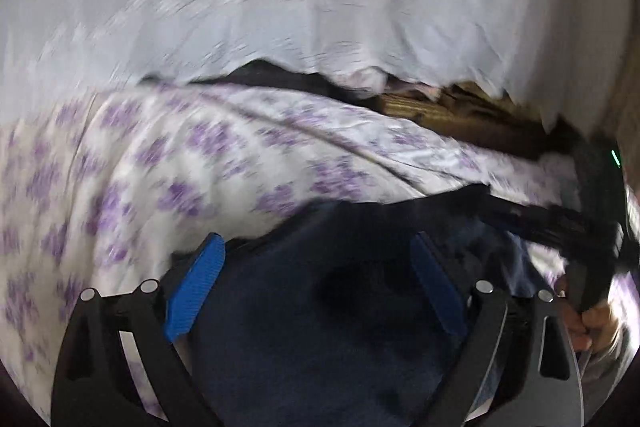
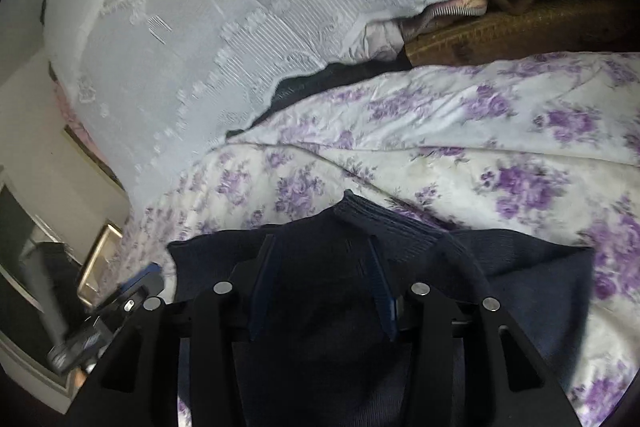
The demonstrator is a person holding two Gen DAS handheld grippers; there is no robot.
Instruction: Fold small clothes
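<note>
The floral bedsheet (image 2: 460,131) is taking up most of both views, white with purple flowers, and it's the landmark for everything here. Behind it a big pale lace cover (image 2: 208,27) is draping over a heap, with some brown fabric (image 2: 500,35) poking out at the sheet's far edge.

The thing being folded is a dark navy knit garment (image 2: 520,267), lying on the near part of the sheet, right under both tools. In the right wrist view a ribbed band is sticking up at its far edge, and a layer looks like it's lying over another, so I'm guessing at least one fold is in. It's still sitting bunched rather than as a tidy packet though, so I'd say we're somewhere in the middle: more folding and flattening left, and no finished stack showing anywhere on the sheet.

The left gripper (image 1: 316,275) is hanging over the navy cloth with its blue fingers (image 1: 196,291) spread wide and nothing pinched between them. That view is pretty smeared, so don't trust fine detail.

The right gripper (image 2: 320,287) is sitting at a middling gap over the garment. The knit is filling the space between its fingers (image 2: 262,287), but everything there is so dark I honestly can't tell whether they're pinching it or just hovering.
</note>
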